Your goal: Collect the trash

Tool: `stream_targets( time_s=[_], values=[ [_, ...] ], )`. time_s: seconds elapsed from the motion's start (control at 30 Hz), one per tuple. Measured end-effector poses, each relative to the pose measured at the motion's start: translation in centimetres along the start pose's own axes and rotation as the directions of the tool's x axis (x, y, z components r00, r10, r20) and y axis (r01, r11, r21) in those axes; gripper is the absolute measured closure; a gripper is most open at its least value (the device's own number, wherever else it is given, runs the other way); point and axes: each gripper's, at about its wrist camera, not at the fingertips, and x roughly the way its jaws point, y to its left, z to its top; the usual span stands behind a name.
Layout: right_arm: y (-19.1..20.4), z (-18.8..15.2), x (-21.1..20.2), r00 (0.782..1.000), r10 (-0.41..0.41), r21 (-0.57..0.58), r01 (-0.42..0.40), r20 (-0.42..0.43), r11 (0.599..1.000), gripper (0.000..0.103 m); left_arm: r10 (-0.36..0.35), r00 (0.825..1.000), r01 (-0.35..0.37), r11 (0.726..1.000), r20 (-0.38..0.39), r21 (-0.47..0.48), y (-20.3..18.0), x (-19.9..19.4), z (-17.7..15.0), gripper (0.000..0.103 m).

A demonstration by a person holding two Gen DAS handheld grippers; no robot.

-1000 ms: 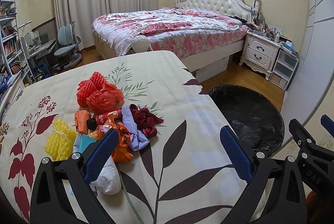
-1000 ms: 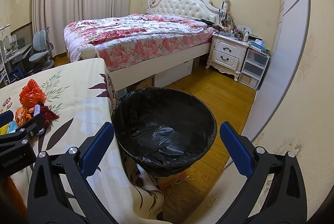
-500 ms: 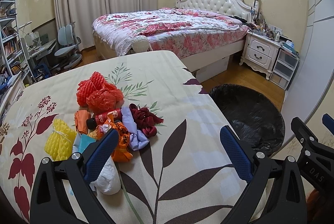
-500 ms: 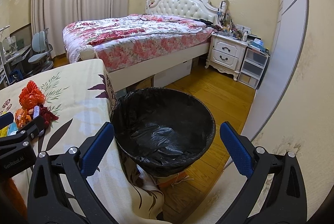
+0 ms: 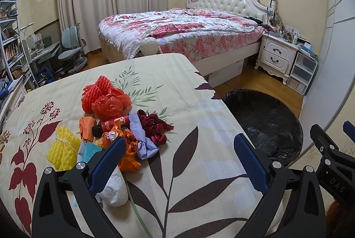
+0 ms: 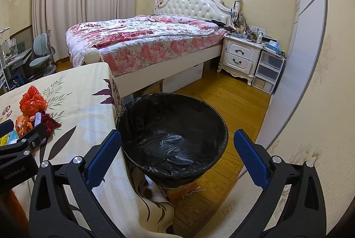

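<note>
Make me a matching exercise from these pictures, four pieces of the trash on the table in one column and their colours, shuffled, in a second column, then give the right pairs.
Things:
1. foam net at the far end of the pile
2. foam net at the left edge of the pile
3. crumpled tissue nearest the left gripper
4. satin cloth scrap

Colours:
A. white
B. dark red
C. yellow
D. orange-red

Pairs: 1-D, 2-C, 3-A, 4-B

At lower left of the left wrist view, a blue finger (image 5: 104, 165) partly hides the white wad (image 5: 114, 190); the bin (image 5: 266, 124) is cut by the surface's (image 5: 199, 171) edge. Nightstand clutter (image 6: 250, 33) is too small to identify.
</note>
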Motion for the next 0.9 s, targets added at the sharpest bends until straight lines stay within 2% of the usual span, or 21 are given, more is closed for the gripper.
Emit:
stream_targets(
  time_s=[0.9],
  values=[
    [-0.06, 0.04, 0.04, 1.000, 0.001, 0.004, -0.001, -0.005, 1.000, 0.004, 0.004, 1.000, -0.004, 1.000, -0.009, 0.008, -0.14, 0.62, -0.53, 0.006]
  ],
)
